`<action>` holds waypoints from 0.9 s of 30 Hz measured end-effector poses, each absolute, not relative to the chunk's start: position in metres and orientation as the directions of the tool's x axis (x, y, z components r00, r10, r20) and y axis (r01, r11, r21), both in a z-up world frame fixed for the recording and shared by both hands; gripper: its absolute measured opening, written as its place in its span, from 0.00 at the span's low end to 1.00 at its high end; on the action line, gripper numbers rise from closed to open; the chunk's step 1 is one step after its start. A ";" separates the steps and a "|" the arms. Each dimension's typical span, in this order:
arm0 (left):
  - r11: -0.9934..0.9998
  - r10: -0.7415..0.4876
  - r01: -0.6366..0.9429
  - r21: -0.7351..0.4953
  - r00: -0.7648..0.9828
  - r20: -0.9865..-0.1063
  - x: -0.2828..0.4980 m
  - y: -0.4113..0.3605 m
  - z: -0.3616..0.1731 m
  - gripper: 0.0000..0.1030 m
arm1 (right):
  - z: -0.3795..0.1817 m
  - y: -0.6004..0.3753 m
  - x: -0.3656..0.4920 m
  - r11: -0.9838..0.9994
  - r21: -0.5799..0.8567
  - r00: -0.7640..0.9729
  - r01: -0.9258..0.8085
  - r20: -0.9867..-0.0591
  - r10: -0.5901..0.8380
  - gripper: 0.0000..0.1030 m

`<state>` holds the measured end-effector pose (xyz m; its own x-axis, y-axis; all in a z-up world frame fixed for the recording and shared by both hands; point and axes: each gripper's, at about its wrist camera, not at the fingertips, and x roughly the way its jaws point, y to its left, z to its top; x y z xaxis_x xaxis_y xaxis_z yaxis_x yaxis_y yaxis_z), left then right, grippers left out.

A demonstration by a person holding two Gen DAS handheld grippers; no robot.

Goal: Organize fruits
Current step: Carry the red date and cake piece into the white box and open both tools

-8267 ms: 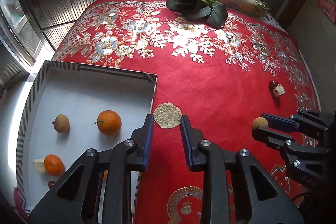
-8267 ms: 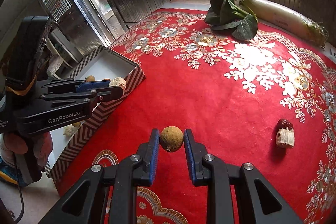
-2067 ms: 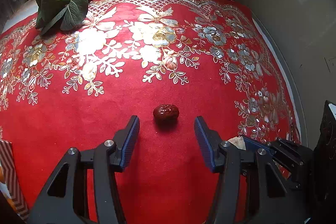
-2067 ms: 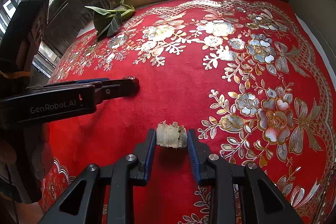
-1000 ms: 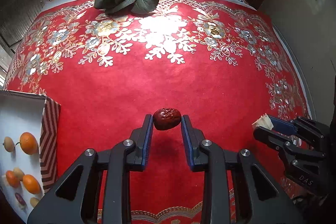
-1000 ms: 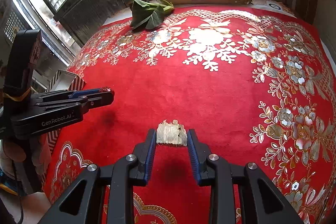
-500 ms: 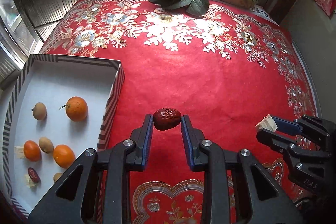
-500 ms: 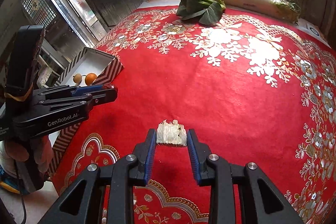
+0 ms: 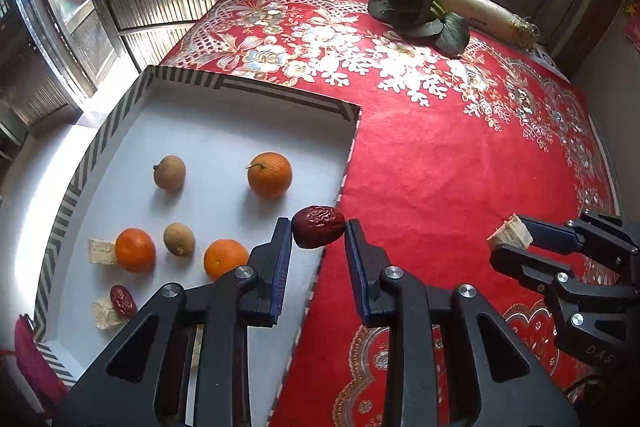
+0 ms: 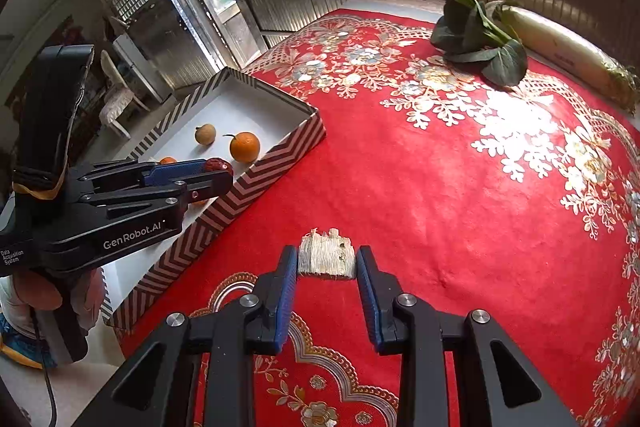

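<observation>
My left gripper (image 9: 318, 233) is shut on a wrinkled red date (image 9: 318, 231), held in the air over the right edge of the striped box (image 9: 256, 91). In the right wrist view the left gripper (image 10: 222, 173) hangs above the box (image 10: 280, 163). My right gripper (image 10: 327, 261) is shut on a pale fibrous chunk (image 10: 327, 258) above the red cloth, right of the box. Inside the box lie oranges (image 9: 269, 174), brown longans (image 9: 169, 172), a second date (image 9: 122, 300) and pale chunks (image 9: 100, 251).
A red floral cloth (image 9: 440, 155) covers the table. At its far side lie a leafy green (image 9: 416, 11) and a long white radish (image 9: 484, 11). A person's hand (image 10: 48, 297) holds the left gripper. Dark slatted doors and windows stand behind.
Both grippers have swept left across the cloth with their loads. The box has come fully into the left wrist view, and the date now hangs over its right edge.
</observation>
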<state>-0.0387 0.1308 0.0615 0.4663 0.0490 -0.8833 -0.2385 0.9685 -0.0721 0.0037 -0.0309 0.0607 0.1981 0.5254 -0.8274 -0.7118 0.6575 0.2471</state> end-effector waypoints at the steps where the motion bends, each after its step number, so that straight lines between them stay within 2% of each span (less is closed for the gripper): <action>1: 0.966 0.056 -0.250 -0.071 0.465 -0.884 -0.042 0.135 0.062 0.26 | 0.061 -0.025 0.003 0.647 0.247 0.191 -0.721 -0.828 0.528 0.28; 27: 0.875 0.148 -0.479 -0.067 0.399 -0.905 -0.108 0.223 0.046 0.26 | 0.050 0.111 -0.011 0.426 0.214 0.039 -0.879 -0.857 0.513 0.28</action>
